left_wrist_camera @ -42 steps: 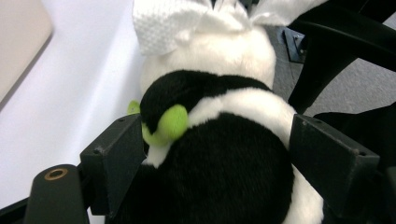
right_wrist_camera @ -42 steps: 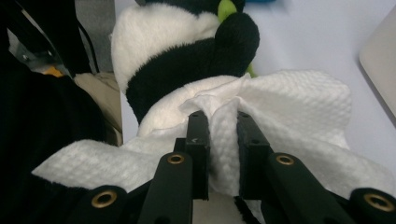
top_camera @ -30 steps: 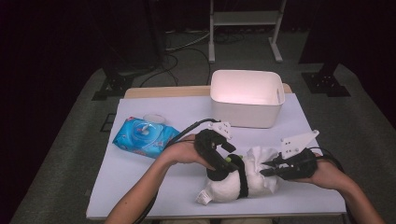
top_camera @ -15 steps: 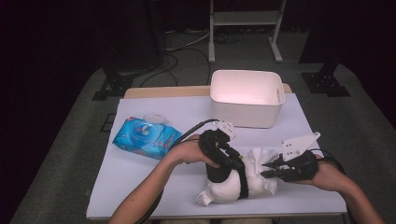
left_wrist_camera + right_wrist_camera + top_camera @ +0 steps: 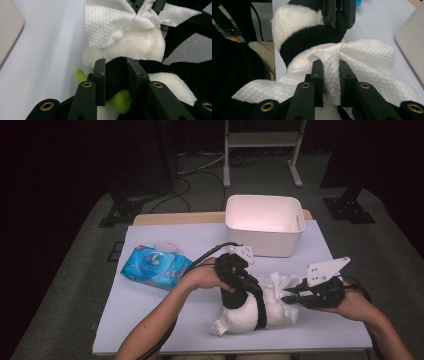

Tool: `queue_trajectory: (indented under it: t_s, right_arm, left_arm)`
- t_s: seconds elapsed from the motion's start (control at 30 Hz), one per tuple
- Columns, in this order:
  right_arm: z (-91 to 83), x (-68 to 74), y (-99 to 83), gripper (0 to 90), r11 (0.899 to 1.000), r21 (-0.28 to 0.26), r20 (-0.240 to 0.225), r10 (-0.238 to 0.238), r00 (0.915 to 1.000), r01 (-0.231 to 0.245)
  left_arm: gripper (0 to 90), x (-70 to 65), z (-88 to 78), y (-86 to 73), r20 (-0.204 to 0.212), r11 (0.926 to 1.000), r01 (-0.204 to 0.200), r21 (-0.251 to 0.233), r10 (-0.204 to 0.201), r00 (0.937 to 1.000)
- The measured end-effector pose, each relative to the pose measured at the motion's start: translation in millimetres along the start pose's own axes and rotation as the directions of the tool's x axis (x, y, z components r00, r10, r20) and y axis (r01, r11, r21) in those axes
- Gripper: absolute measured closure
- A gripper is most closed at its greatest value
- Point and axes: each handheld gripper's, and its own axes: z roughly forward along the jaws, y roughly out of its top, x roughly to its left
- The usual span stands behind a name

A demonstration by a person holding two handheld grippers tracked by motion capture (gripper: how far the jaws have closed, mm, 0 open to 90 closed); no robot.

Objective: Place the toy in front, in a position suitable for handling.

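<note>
While the plush panda (image 5: 250,312) lies on the desk (image 5: 165,305) between both tongs, the left tongs (image 5: 115,75), just closing, pinch its black ear, and the right tongs (image 5: 331,75) pinch the white wipe (image 5: 364,65) against it.

Plush toy (image 5: 250,312): white, black bands, green bits. Wipe (image 5: 362,62): white, dimpled weave. Wipes pack (image 5: 155,267): blue. Bin (image 5: 265,222): white. Table (image 5: 165,320): pale lavender-grey.

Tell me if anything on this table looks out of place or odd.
The plush panda lies on its side rather than sitting up, with a crumpled white wipe bunched against its head. The wipes pack sits with its lid flipped open.
</note>
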Motion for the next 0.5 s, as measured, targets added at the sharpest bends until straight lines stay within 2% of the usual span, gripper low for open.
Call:
queue_trajectory:
  t_s: [0.1, 0.13, 0.2, 0.33, 0.4, 0.5]
  right_arm:
    - [0.4, -3.6, 1.4, 76.8, 1.000, -0.016, 0.002, 0.000, 1.0000, 0.000]
    - [3.0, -5.5, 1.9, 76.9, 1.000, -0.022, 0.005, -0.001, 1.0000, 0.001]
    - [6.9, -8.1, 2.2, 76.9, 0.999, -0.034, 0.001, 0.003, 1.0000, -0.003]
    - [15.2, -15.9, 3.3, 76.9, 0.998, -0.058, -0.005, 0.009, 0.9999, -0.009]
    - [19.0, -19.7, 4.6, 76.9, 0.998, -0.067, -0.003, 0.012, 0.9999, -0.012]
    - [25.5, -21.5, 6.6, 77.0, 0.997, -0.077, -0.020, 0.013, 0.9997, -0.015]
  left_arm:
    - [71.1, 1.8, -1.4, 3.0, -0.004, 1.0000, 0.003, 0.002, -0.003, 1.0000]
    - [71.1, 5.3, -4.7, 7.8, -0.022, 0.9997, -0.011, 0.022, 0.011, 0.9997]
    - [71.1, 7.5, -6.6, 9.8, -0.028, 0.9995, -0.011, 0.028, 0.012, 0.9995]
    - [71.1, 19.4, -13.8, 15.6, -0.067, 0.9972, -0.037, 0.065, 0.041, 0.9969]
    - [71.0, 24.4, -15.5, 16.0, -0.089, 0.9971, -0.029, 0.070, 0.035, 0.9955]
    - [71.0, 28.0, -16.1, 12.5, -0.092, 0.9979, -0.012, 0.064, 0.018, 0.9956]
